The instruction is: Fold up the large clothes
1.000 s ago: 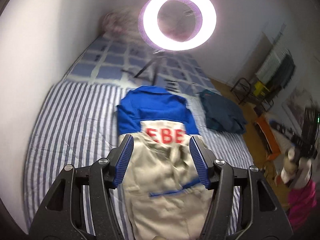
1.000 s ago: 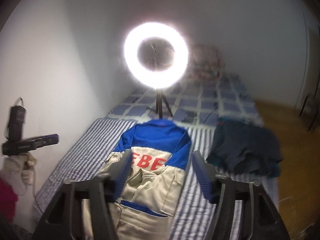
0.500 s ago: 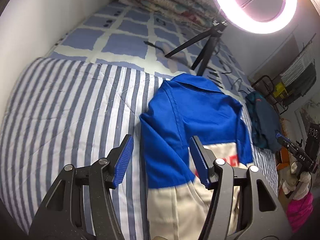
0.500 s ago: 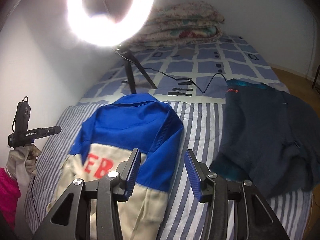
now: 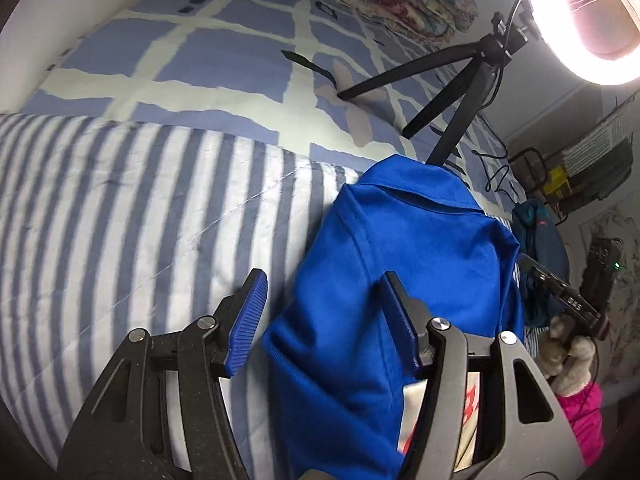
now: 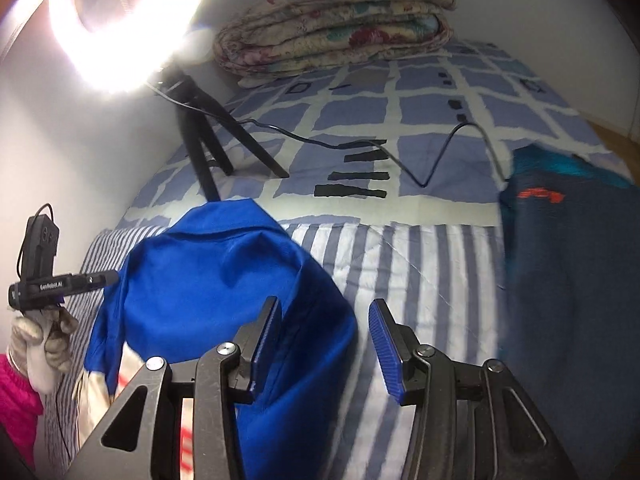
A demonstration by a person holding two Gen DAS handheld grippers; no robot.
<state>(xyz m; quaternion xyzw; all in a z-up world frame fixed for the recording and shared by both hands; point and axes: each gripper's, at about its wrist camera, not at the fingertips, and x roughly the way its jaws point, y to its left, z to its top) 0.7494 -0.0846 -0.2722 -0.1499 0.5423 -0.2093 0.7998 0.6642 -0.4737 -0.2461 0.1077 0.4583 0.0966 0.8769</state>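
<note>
The blue and beige cotton work jacket (image 5: 404, 280) lies on the striped blue and white bed cover (image 5: 140, 220), collar toward the black tripod (image 5: 448, 108) of the ring light. The left hand-held gripper (image 5: 320, 320) has its jaws apart over the jacket's left shoulder edge; nothing is between the pads. The right hand-held gripper (image 6: 326, 344) hovers at the other shoulder, its jaws also apart and empty. The cloth looks soft, rather thick and limp, not slippery; I judge it will sag when lifted. Good places to pinch are the two shoulder seams, near the sleeve tops. A dark teal garment (image 6: 568, 264) lies beside it.
</note>
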